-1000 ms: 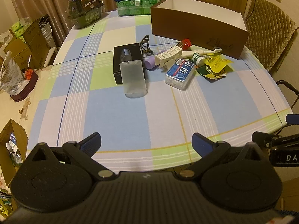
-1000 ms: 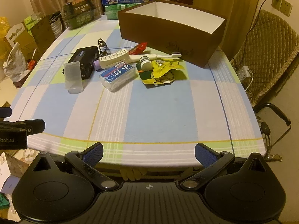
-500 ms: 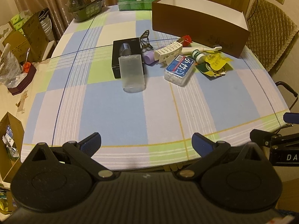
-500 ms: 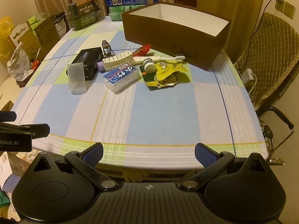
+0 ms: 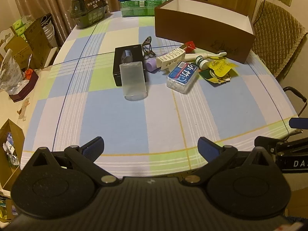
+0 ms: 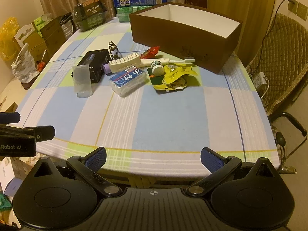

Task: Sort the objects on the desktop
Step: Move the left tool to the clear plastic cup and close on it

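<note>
Surface: checked tablecloth [image 5: 119, 119] covered the table.
Left gripper [image 5: 151, 146]: I held it spread wide, empty, over the near edge.
Right gripper [image 6: 153, 158]: likewise apart, holding nothing.
Clutter: frosted cup [image 5: 133, 80], cotton-swab box [image 6: 127, 79], toothbrush [image 6: 165, 61] lay mid-table, just before the brown box [image 6: 184, 36].
</note>
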`<state>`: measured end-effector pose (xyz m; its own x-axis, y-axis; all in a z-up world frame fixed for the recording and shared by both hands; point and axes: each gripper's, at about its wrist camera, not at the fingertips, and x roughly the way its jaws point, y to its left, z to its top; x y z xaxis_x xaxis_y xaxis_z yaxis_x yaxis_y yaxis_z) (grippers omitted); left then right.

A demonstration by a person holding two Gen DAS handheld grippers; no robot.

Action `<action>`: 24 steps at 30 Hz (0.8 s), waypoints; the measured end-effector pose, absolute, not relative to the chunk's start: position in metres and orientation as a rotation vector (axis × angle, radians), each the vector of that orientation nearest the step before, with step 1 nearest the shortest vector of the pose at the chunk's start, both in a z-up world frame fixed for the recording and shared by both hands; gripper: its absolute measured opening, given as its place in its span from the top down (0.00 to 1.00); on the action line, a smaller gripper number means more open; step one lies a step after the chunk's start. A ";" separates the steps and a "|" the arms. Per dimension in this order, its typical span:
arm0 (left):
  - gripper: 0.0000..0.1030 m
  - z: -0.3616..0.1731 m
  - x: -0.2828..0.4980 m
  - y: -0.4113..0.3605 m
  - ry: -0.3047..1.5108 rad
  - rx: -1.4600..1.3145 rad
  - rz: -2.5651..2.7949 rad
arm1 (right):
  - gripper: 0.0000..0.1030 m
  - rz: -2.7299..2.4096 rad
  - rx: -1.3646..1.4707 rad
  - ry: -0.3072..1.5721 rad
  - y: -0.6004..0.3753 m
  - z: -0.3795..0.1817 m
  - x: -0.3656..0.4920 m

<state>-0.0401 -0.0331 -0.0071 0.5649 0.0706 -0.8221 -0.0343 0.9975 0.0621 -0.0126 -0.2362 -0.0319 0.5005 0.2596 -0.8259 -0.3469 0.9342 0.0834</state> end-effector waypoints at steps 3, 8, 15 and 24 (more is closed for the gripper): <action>0.01 -0.007 -0.040 -0.038 0.960 0.045 0.060 | 0.02 0.365 -0.091 0.979 -0.241 -0.032 -0.012; 0.01 -0.007 -0.041 -0.043 0.946 0.049 0.056 | 0.02 0.362 -0.075 0.978 -0.248 -0.033 -0.010; 0.01 -0.005 -0.038 -0.045 0.925 0.058 0.045 | 0.02 0.370 -0.074 0.980 -0.250 -0.034 -0.006; 0.04 -0.008 -0.020 -0.041 0.913 0.077 0.020 | 0.02 0.366 -0.066 0.997 -0.245 -0.038 0.012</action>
<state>-0.0196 -0.0408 -0.0080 0.6113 0.0500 -0.7898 0.0159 0.9970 0.0754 0.0124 -0.2446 -0.0376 0.4870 0.2712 -0.8302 -0.3307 0.9370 0.1121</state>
